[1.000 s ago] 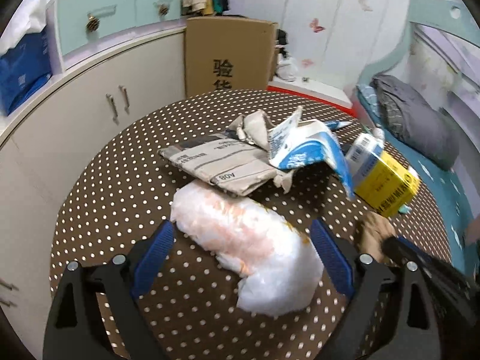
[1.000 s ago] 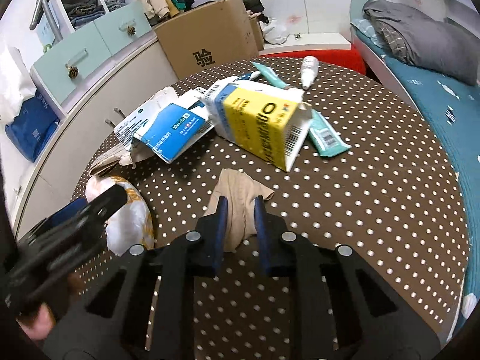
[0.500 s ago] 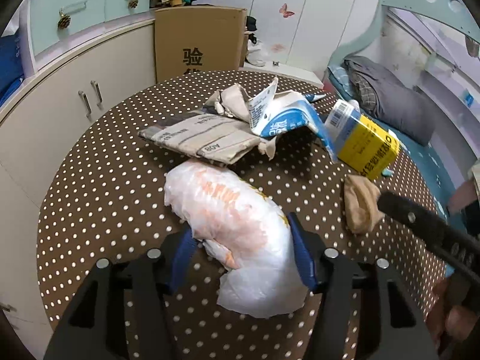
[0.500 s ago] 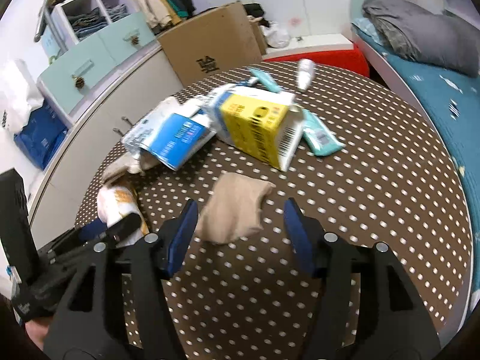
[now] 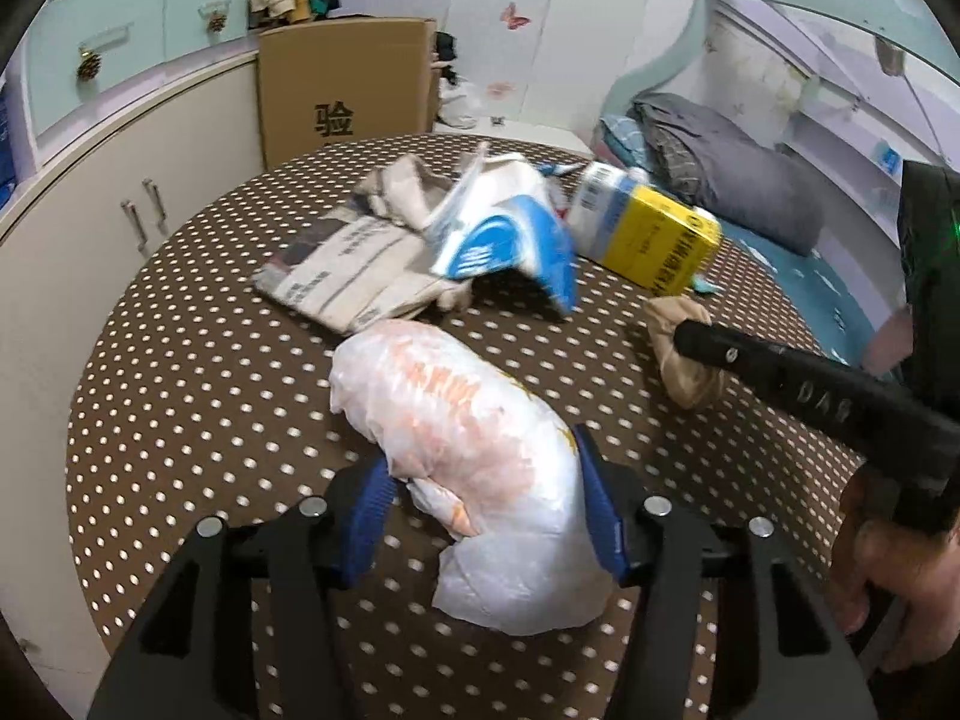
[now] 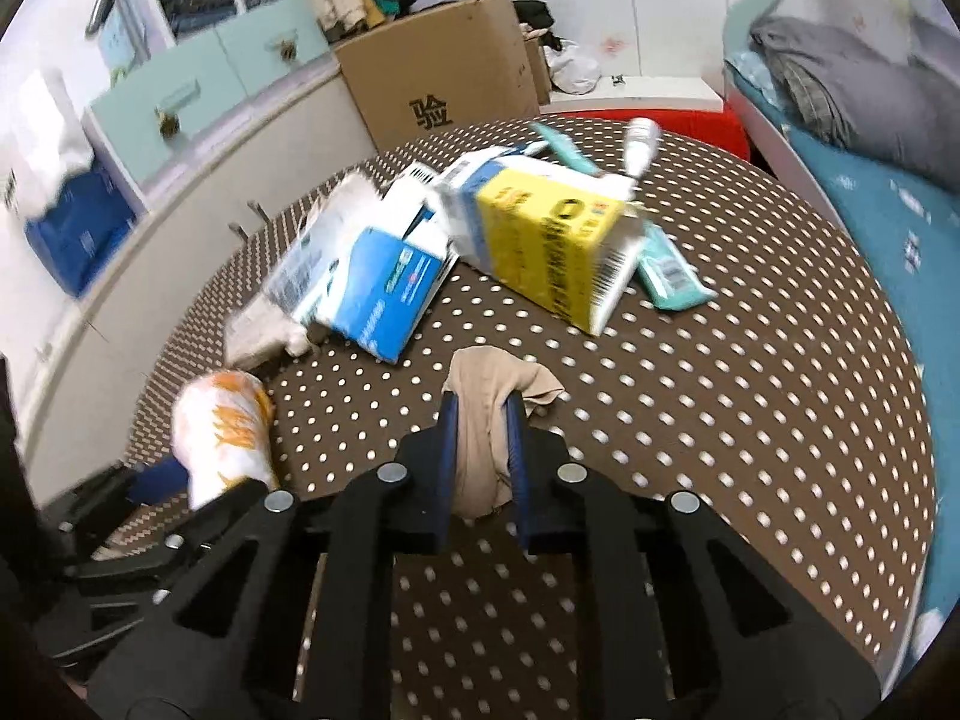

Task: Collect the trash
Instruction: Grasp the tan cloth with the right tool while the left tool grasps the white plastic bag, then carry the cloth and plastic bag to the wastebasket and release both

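My left gripper (image 5: pixel 483 480) is shut on a white and orange plastic bag (image 5: pixel 474 432), held over the brown dotted table (image 5: pixel 192 372). The bag also shows in the right wrist view (image 6: pixel 222 426). My right gripper (image 6: pixel 483 420) is shut on a beige sock (image 6: pixel 486 408), which also shows in the left wrist view (image 5: pixel 678 354). A yellow carton (image 6: pixel 552 240), a blue and white package (image 6: pixel 372 282), a crumpled newspaper (image 5: pixel 342 270), a teal packet (image 6: pixel 666 270) and a small white bottle (image 6: pixel 639 141) lie on the table.
A cardboard box (image 6: pixel 444 72) stands beyond the table. White cabinets with teal drawers (image 5: pixel 138 120) run along the left. A bed with a grey pillow (image 5: pixel 732 192) is on the right. The person's hand (image 5: pixel 894 588) holds the right gripper.
My left gripper has closed onto the plastic bag. My right gripper opened around the sock half a second ago and has closed on it again.
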`<state>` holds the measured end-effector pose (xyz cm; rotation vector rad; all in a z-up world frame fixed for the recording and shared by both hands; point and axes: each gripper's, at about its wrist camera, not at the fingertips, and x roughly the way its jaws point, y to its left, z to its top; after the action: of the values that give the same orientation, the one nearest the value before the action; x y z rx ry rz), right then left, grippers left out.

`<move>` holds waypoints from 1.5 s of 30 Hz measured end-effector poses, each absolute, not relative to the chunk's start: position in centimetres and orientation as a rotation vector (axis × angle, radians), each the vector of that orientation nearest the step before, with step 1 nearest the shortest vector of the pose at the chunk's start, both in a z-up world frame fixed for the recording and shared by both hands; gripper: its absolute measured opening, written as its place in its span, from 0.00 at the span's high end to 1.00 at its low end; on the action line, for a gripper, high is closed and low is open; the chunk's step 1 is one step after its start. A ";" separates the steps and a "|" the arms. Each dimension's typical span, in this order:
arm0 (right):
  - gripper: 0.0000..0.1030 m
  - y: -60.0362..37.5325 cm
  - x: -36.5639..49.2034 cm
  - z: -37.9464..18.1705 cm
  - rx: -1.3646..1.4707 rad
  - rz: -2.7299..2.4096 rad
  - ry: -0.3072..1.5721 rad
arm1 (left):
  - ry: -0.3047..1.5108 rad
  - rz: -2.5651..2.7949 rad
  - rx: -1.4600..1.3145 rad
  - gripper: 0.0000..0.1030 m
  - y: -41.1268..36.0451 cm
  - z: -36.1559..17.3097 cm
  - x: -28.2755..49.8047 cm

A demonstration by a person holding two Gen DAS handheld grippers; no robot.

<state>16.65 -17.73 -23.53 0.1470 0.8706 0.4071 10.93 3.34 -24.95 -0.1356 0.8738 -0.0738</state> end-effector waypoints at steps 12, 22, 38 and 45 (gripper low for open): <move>0.85 -25.1 14.4 -19.4 0.281 0.336 0.755 | 0.771 -0.229 -0.075 0.47 -1.9 -21.1 11.0; 0.85 -32.2 12.9 -15.1 0.353 0.254 0.623 | 0.662 -0.374 -0.026 0.47 -8.1 -16.0 13.8; 0.85 -47.7 12.0 -16.1 0.496 -0.054 0.578 | 0.693 -0.647 0.064 0.47 -23.2 -14.7 19.2; 0.84 -51.5 14.1 -22.3 0.595 -0.117 0.689 | 0.813 -0.732 0.156 0.47 -29.8 -18.7 21.3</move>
<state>14.09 -51.49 -22.27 0.5950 0.6888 -0.1165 21.29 -29.76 -18.66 0.1564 0.8133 -0.7321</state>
